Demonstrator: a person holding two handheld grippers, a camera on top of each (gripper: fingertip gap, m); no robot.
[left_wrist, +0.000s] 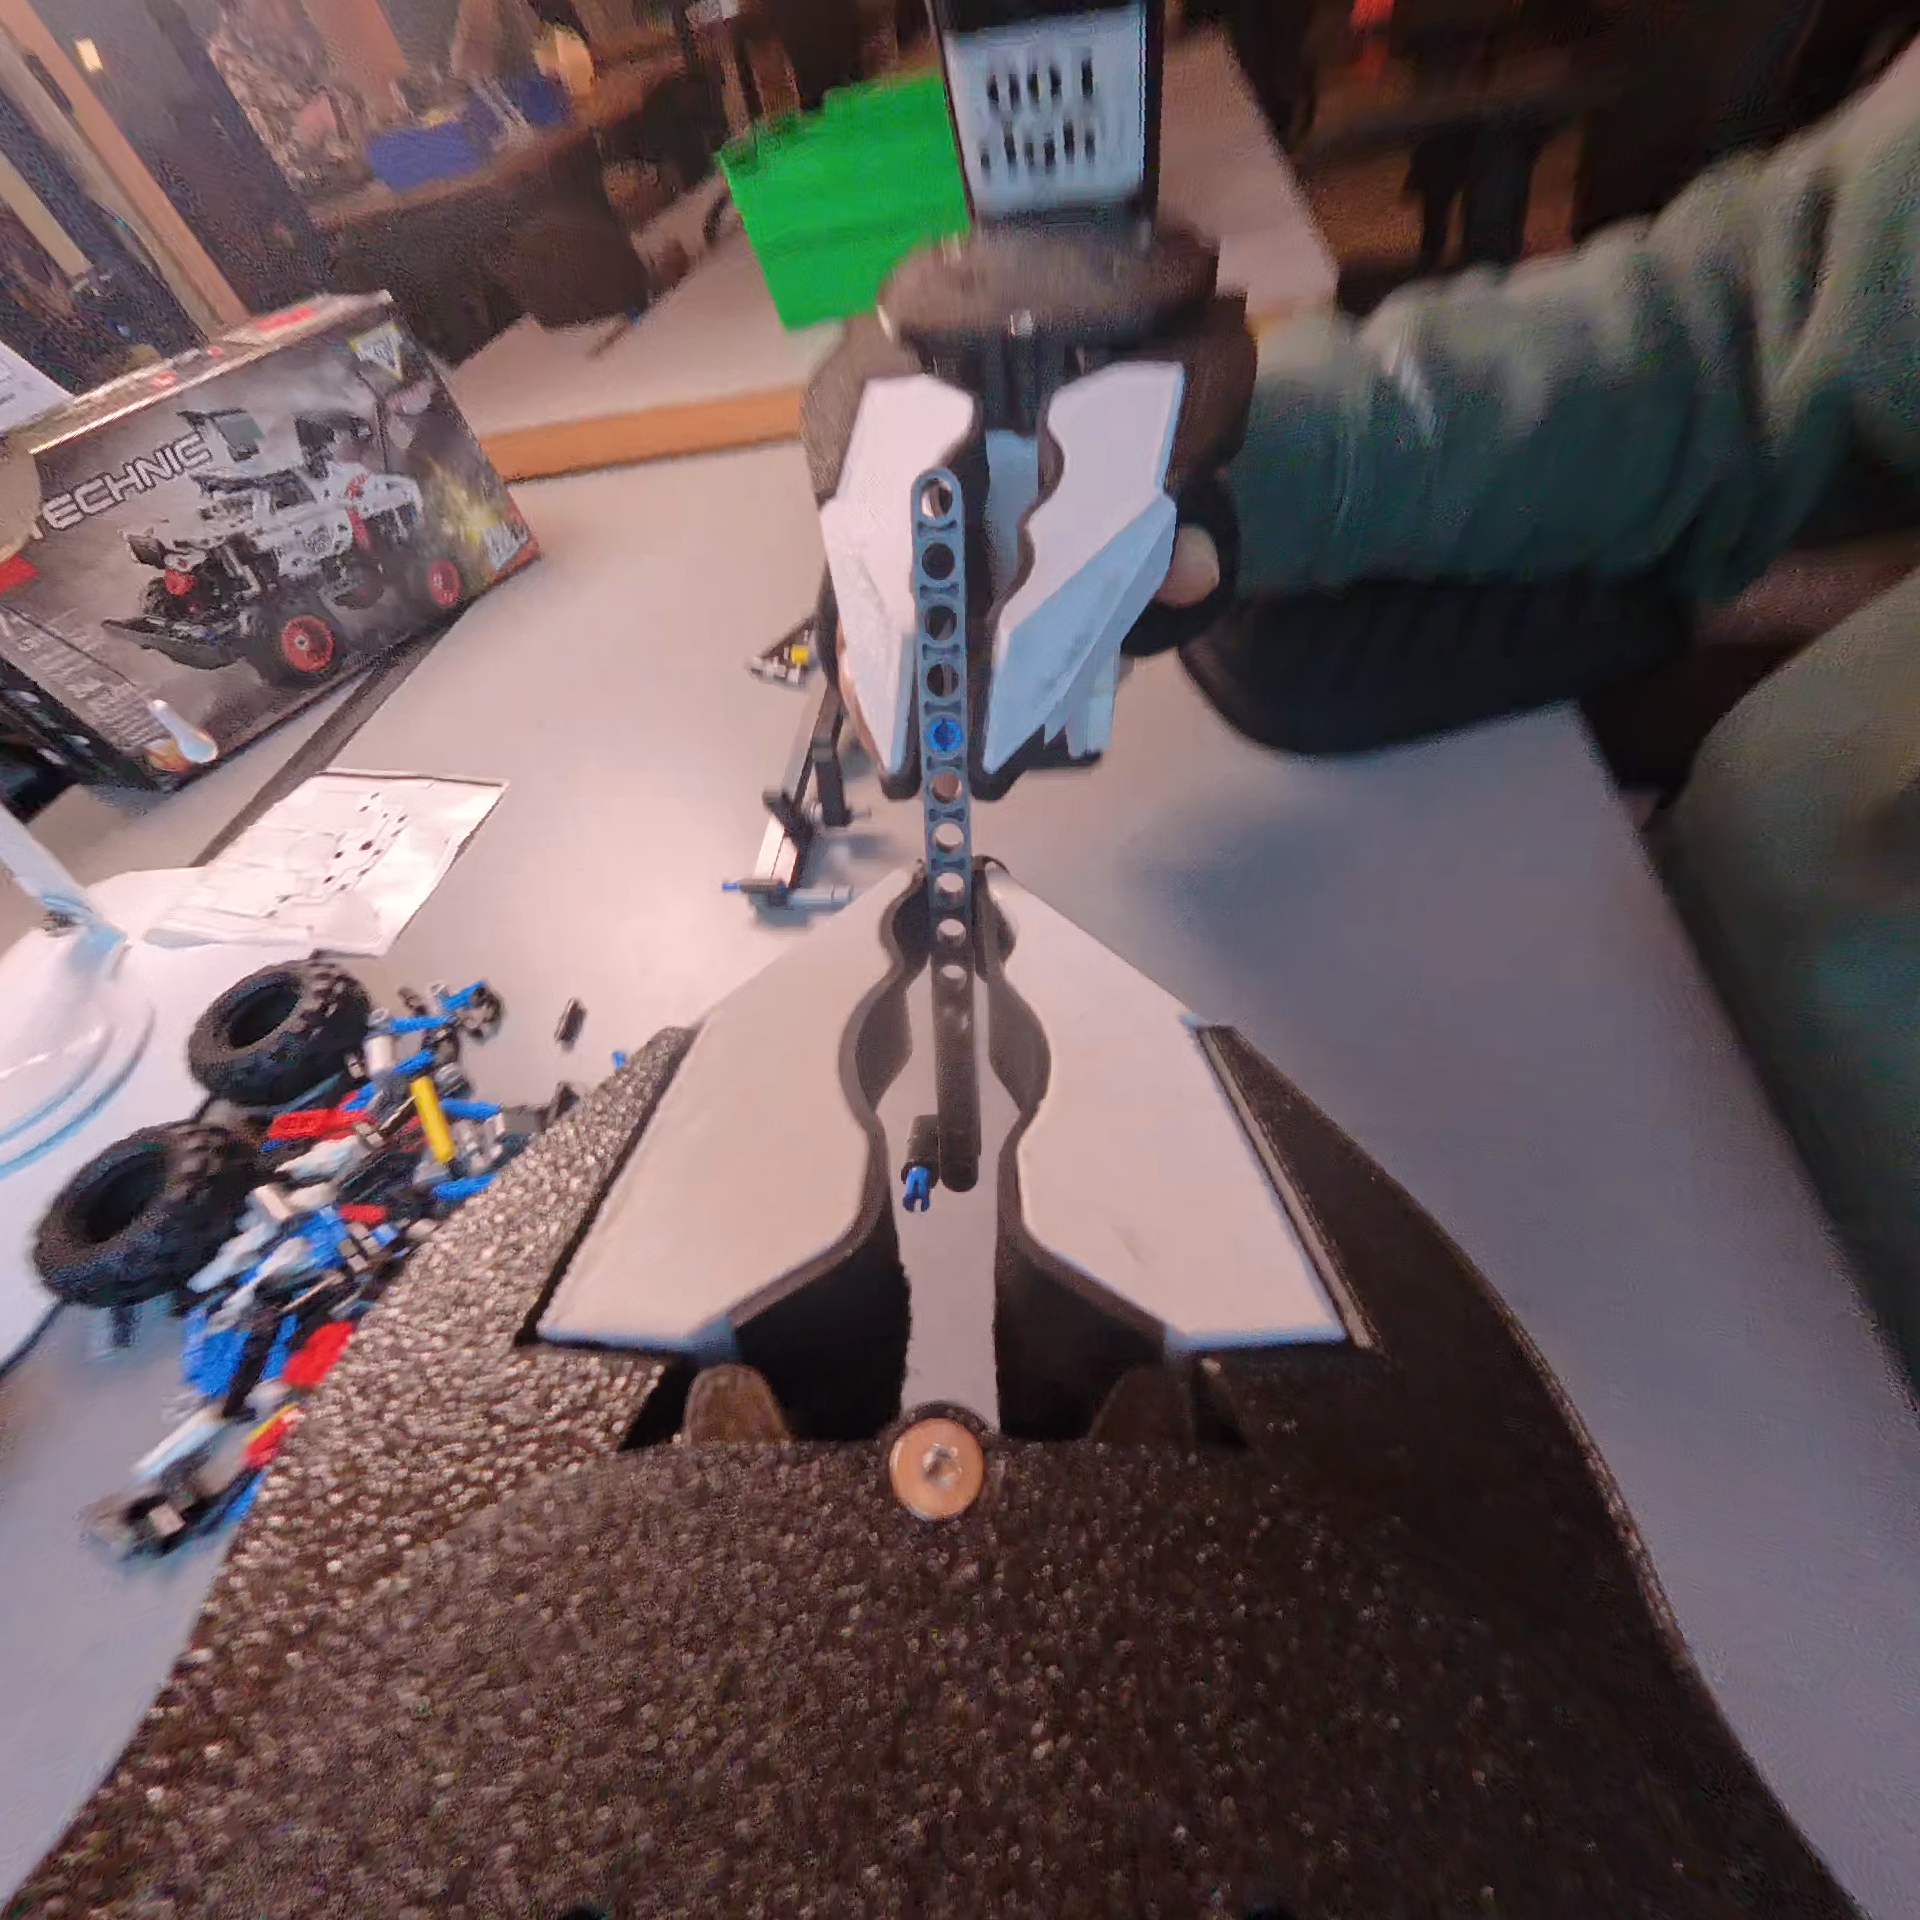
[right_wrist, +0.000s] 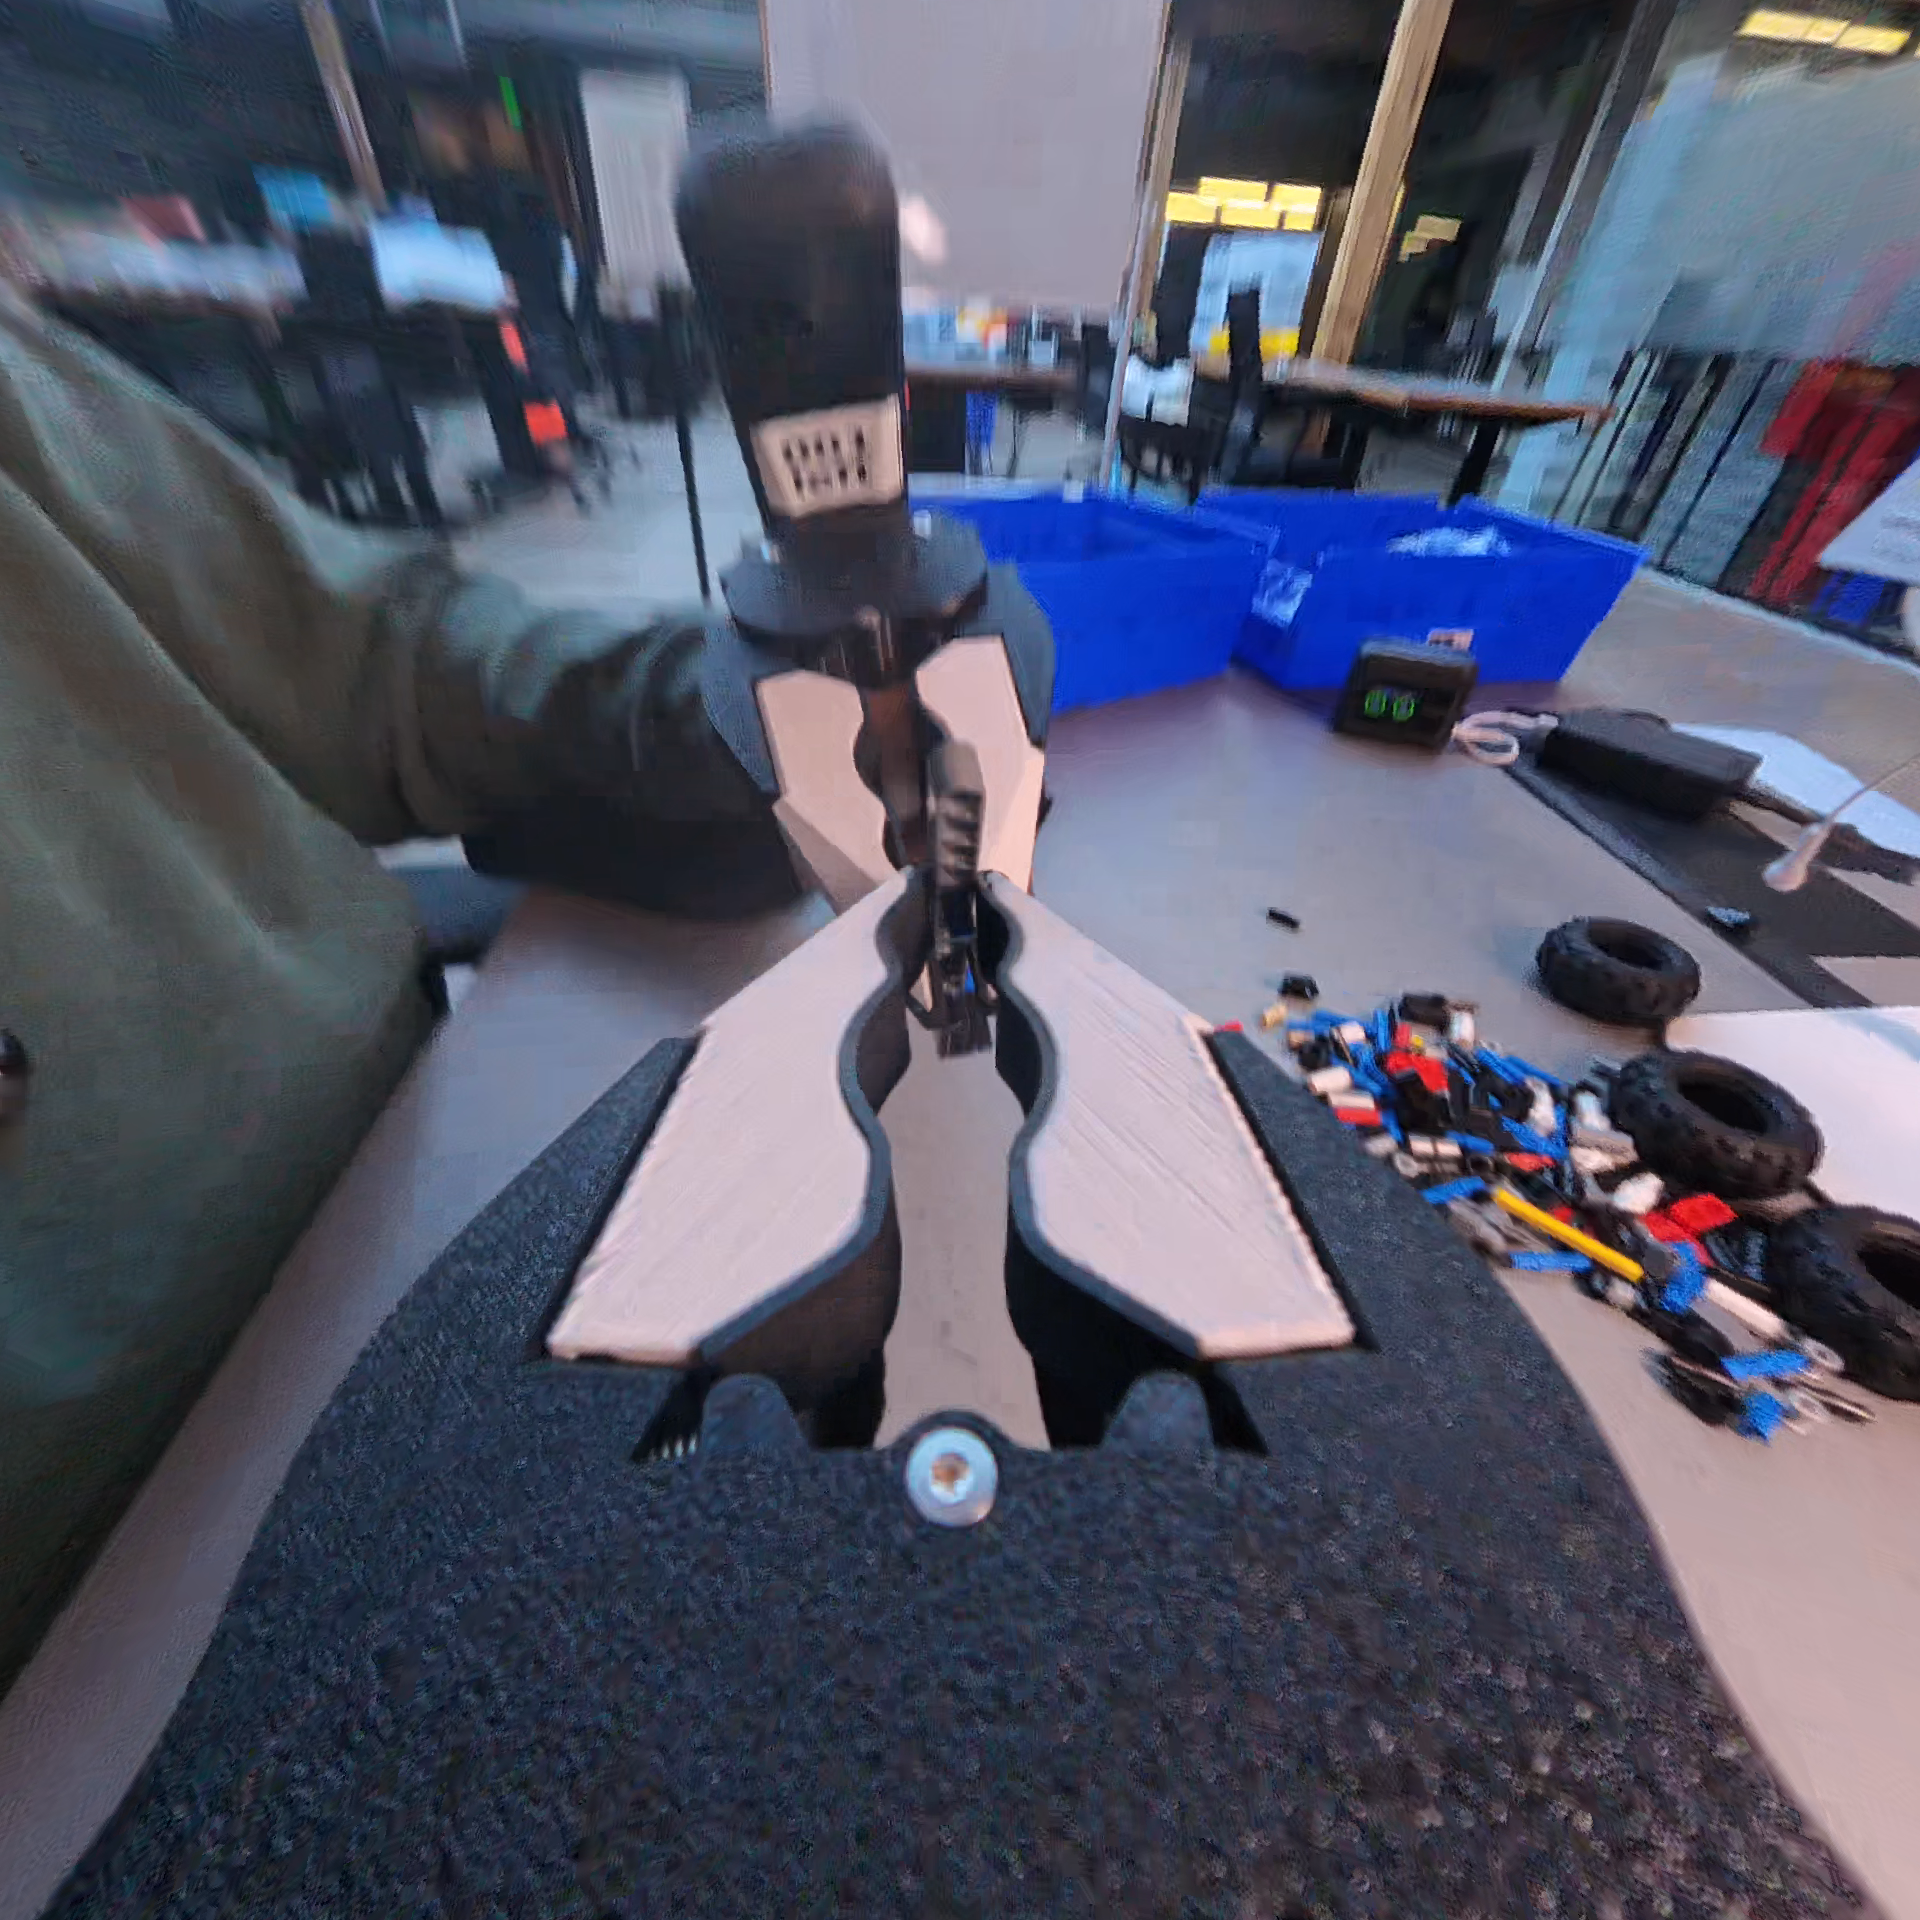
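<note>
At frame centre our left claw (left_wrist: 951, 883) clenches the grey beam (left_wrist: 943, 665); our right claw (right_wrist: 951, 883) grips its other end. We should hold it level above the bench (left_wrist: 1299, 935).

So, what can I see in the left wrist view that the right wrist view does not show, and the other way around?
Only the left wrist view shows the toy box, the instruction sheet, the green plate and a small dark frame assembly on the table.

Only the right wrist view shows the blue bins, a small black device with green digits and a black pad.

Both show the left gripper and the right gripper shut on one long grey holed beam, the parts pile with black tyres, and the grey table.
</note>
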